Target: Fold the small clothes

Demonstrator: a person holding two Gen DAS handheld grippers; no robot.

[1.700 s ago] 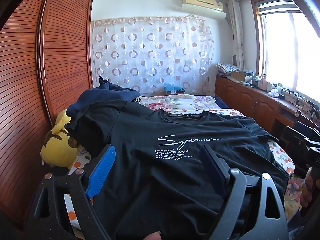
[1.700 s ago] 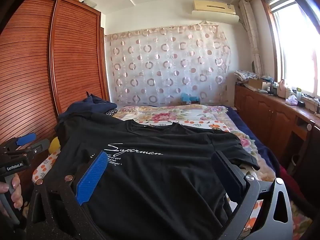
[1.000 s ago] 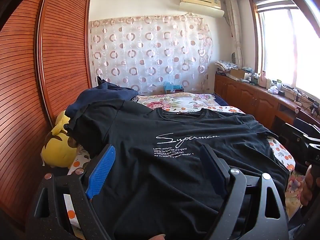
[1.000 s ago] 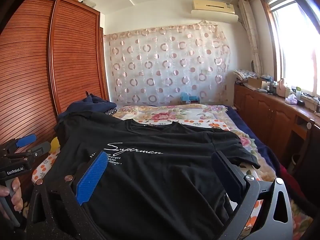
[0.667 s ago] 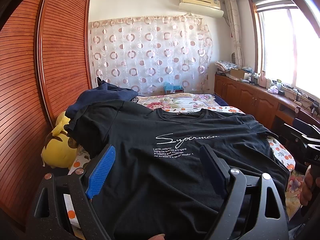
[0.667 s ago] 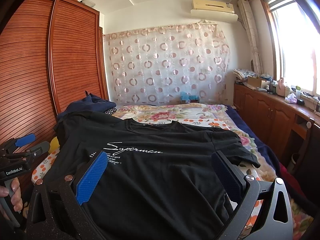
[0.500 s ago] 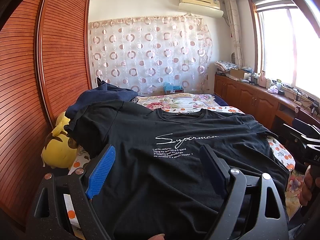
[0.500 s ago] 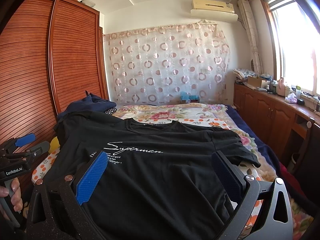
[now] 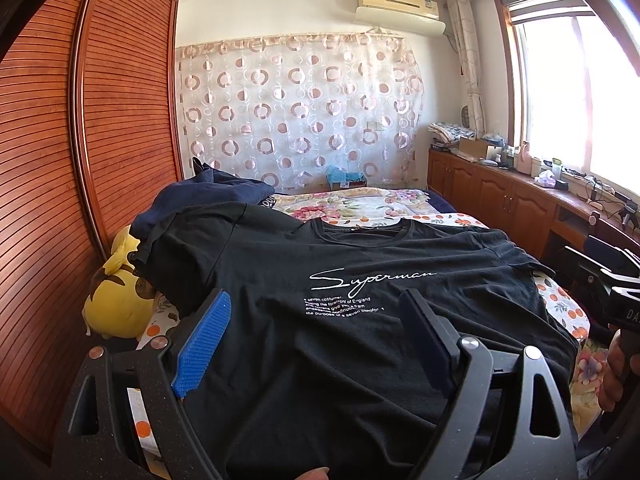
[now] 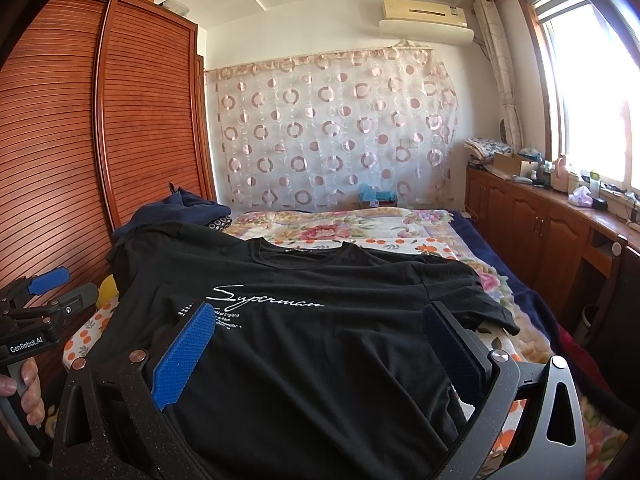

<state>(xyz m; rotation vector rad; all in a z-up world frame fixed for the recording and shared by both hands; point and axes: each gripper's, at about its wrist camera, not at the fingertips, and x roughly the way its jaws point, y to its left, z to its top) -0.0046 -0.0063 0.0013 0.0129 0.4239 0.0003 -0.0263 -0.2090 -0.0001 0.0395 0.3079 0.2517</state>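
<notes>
The left hand-held gripper [image 9: 316, 332] hangs low over the near part of a black T-shirt [image 9: 352, 312], its jaws set wide apart with nothing pinched between them; the blue pad [image 9: 204, 340] on one finger and the dark pad [image 9: 424, 332] on the other stand over the cloth. It is hard to say whether the tips touch the cloth. The right hand-held gripper [image 10: 320, 344] does the same a little further to the right: jaws spread, blue pad [image 10: 184, 356] near the small printed lines, dark pad [image 10: 452, 348] by the shirt's right sleeve [image 10: 484, 304], nothing gripped. In the right wrist view a hand [image 10: 24, 388] shows at the lower left on the grey handle of the left tool, and in the left wrist view another hand [image 9: 616, 372] grips the right tool at the far right edge.

The T-shirt lies spread face up across the bed [image 10: 404, 228], collar away from the cameras, white script across the chest. Its left shoulder runs up onto a heap of dark blue clothes [image 9: 208, 200] near the wardrobe. Just beside that, a yellow plush toy [image 9: 116, 300] sits wedged between the bed and the slatted wooden wardrobe [image 9: 80, 160]. The flowered bedspread shows beyond the collar. Behind the bed hangs a curtain [image 9: 296, 112] with a circle pattern, an air conditioner [image 9: 396, 0] above it, and a wooden cabinet [image 10: 552, 228] runs under the bright window on the right, cluttered with small things.
</notes>
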